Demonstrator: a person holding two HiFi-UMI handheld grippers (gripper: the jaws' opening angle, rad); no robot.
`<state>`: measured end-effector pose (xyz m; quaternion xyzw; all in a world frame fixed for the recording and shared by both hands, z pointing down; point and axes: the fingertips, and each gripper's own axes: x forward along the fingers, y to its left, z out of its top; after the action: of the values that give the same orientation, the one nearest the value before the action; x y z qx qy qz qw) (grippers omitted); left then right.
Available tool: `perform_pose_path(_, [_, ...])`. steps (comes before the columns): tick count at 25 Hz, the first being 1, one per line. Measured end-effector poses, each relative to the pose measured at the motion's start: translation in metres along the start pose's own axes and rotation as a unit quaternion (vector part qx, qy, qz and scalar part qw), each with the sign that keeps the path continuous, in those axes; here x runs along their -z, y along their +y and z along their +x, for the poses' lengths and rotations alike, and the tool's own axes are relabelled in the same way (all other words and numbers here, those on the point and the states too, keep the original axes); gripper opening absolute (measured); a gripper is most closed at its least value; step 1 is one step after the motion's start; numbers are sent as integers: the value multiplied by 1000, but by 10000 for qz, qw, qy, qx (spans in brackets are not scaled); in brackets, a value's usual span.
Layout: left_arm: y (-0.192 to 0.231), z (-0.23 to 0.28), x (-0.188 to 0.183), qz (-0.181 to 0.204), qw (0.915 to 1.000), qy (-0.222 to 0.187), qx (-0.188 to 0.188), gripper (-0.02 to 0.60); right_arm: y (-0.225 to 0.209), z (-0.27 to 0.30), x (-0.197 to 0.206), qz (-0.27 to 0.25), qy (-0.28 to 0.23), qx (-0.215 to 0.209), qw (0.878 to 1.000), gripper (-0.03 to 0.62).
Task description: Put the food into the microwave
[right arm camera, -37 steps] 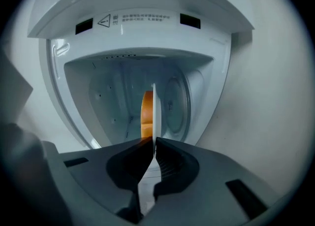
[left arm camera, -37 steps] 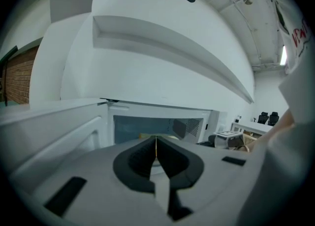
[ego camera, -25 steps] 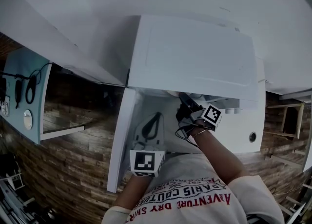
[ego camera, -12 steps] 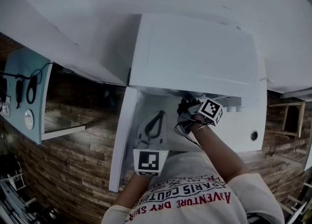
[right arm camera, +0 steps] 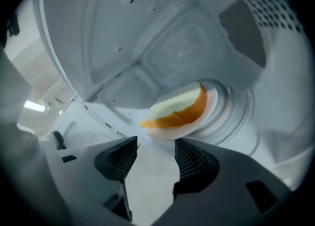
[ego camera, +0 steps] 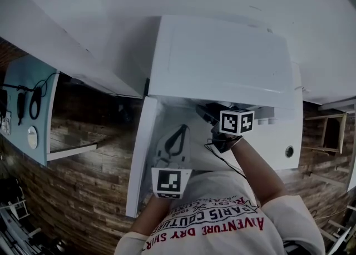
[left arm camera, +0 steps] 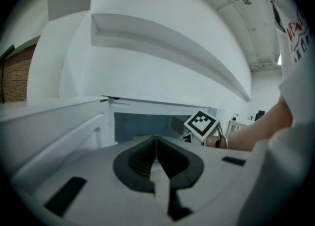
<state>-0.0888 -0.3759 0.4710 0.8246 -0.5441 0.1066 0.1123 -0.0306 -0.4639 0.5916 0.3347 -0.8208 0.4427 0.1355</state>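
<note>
In the right gripper view, an orange-skinned wedge of food point(right arm camera: 178, 109) with pale flesh lies on a small plate point(right arm camera: 213, 102), which rests on the turntable point(right arm camera: 238, 121) inside the white microwave point(ego camera: 222, 59). My right gripper point(right arm camera: 155, 144) is inside the cavity just short of the plate. Its jaws are opening, with nothing between them and no pad touching the plate. In the head view the right gripper point(ego camera: 207, 114) reaches under the microwave's top. My left gripper point(left arm camera: 156, 139) is shut on nothing and hovers in front of the opening, beside the open door point(ego camera: 139, 159).
The microwave door hangs open to the left of the cavity. A wood-patterned floor point(ego camera: 83, 193) lies below, and a light blue panel point(ego camera: 28, 109) with cables stands at the far left. The cavity's walls and vent holes point(right arm camera: 266, 3) close in around the right gripper.
The right gripper has rolled at the wrist, so its marker cube now faces the head camera squarely. The left gripper has stayed where it was.
</note>
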Motion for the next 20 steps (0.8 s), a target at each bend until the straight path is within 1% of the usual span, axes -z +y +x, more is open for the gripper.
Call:
perform_pose_path(1, [0, 0, 0, -42, 10000, 11, -5, 8, -1, -1, 3, -440, 255, 201, 9985, 235])
perform_pose_path(2, [-1, -1, 1, -74, 10000, 20, -2, 8, -3, -2, 5, -916, 489, 424, 9937, 235])
perform_pose_path(3, [-2, -1, 2, -67, 10000, 25, 17, 8, -6, -4, 7, -1424, 700, 675, 9850, 235])
perform_pose_path(5, [-3, -1, 4, -36, 10000, 26, 64, 8, -15, -8, 10, -2407, 1047, 1199, 9575, 235])
perform_pose_path(6, [-4, -1, 4, -35, 10000, 27, 78, 8, -18, -9, 11, -2760, 1162, 1400, 9438, 235])
perform_pose_path(7, [-4, -1, 4, -37, 10000, 27, 87, 8, -21, -11, 12, -2965, 1229, 1539, 9345, 234])
perform_pose_path(8, [-4, -1, 4, -36, 9999, 27, 94, 8, -22, -12, 13, -3049, 1256, 1624, 9300, 235])
perform_pose_path(12, [-6, -2, 4, -47, 9999, 22, 102, 8, -24, -14, 15, -3058, 1257, 1727, 9278, 233])
perform_pose_path(15, [-8, -2, 4, -42, 9999, 7, 104, 8, -22, -19, 16, -2980, 1147, 1676, 9327, 233])
perform_pose_path(18, [-10, -4, 3, -47, 9999, -15, 111, 8, -19, -29, 17, -2872, 1047, 1710, 9367, 231])
perform_pose_path(20, [-12, -6, 1, -57, 9999, -46, 122, 8, -12, -36, 16, -2728, 883, 1690, 9430, 220])
